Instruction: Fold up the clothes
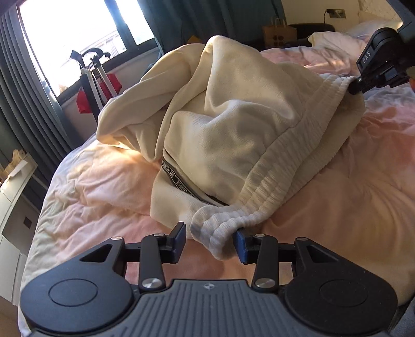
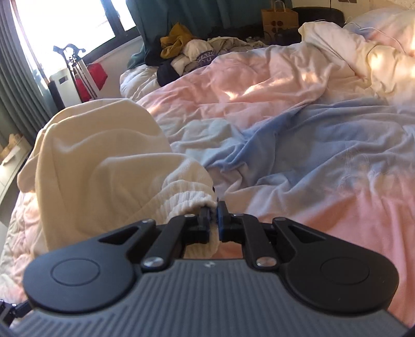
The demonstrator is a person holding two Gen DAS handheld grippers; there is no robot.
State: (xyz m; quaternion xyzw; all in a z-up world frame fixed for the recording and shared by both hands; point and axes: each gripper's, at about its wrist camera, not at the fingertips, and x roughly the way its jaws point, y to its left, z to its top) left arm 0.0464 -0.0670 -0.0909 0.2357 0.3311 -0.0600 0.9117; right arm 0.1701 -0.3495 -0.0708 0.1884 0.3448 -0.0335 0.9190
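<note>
Your left gripper [image 1: 209, 239] stands wide, its blue pads [image 1: 181, 239] apart, with one corner of the ribbed waistband [image 1: 262, 197] of the cream sweatpants [image 1: 228, 124] sagging between them; the right pad touches the fabric, the left pad is clear of it. Your right gripper [image 2: 213, 220] is pinched nearly closed on the other end of the same waistband [image 2: 186, 199], the ribbing bunched at the fingertips [image 2: 205, 215]. In the left wrist view that gripper [image 1: 356, 88] shows at the far end of the band, which runs stretched between the two tools. The sweatpants lie in a crumpled heap on the pink and blue duvet [image 2: 298, 145], a black printed drawstring tape [image 1: 179, 181] showing under one fold. Beyond the heap the duvet is rumpled, with a pillow [image 2: 384, 28] at the head. Farther off, a pile of other clothes [image 2: 192, 54] sits at the bed's far edge, a brown paper bag [image 2: 278, 22] behind it, and a window [image 1: 77, 33] with grey curtains [image 1: 15, 85] to the left.
</note>
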